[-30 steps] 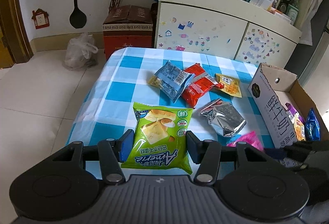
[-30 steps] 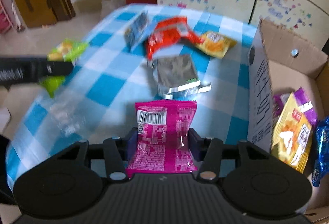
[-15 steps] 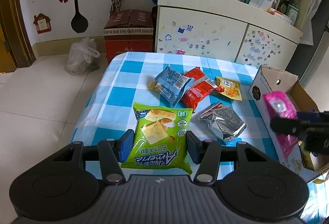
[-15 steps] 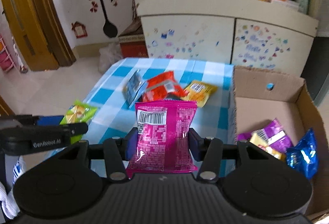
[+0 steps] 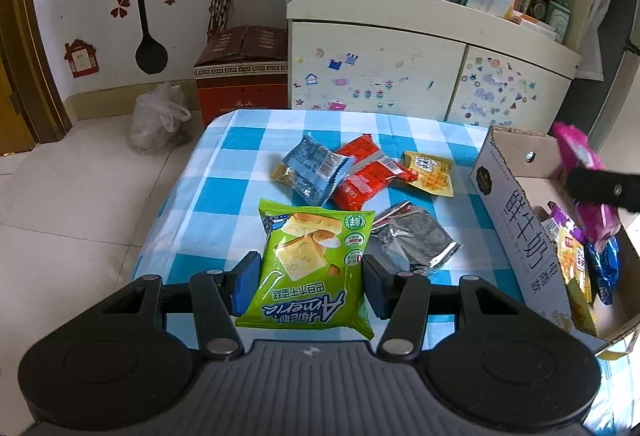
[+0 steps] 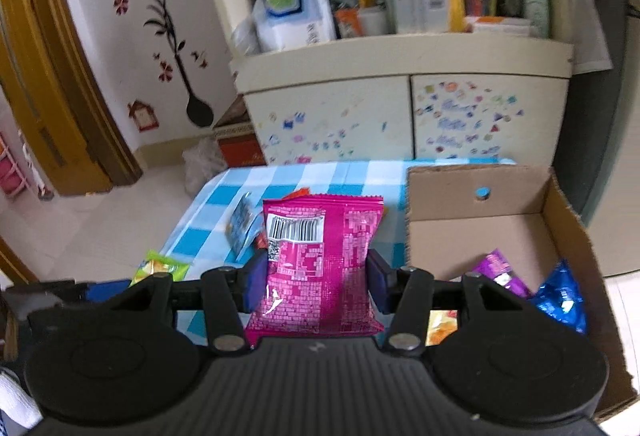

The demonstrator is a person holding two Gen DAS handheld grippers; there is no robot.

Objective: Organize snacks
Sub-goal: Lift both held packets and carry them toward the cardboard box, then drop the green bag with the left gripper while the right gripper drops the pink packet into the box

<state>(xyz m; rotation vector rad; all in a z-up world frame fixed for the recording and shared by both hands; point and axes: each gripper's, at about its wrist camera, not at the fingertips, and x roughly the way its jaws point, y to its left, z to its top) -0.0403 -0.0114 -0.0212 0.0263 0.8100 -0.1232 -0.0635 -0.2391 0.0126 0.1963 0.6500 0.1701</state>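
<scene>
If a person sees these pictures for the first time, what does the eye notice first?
Probably the two bright packets: a green snack packet clamped in the left gripper above the blue checked tablecloth, and a pink packet clamped in the right gripper. Next, the open cardboard box at the right, with a few snacks inside.

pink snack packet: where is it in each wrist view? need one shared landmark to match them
Left wrist: pink snack packet at far right, clamped in the right gripper above the cardboard box.
Right wrist: pink snack packet centre, between the fingers, left of the box.
Shared landmark: cardboard box, hole in its far wall.
</scene>
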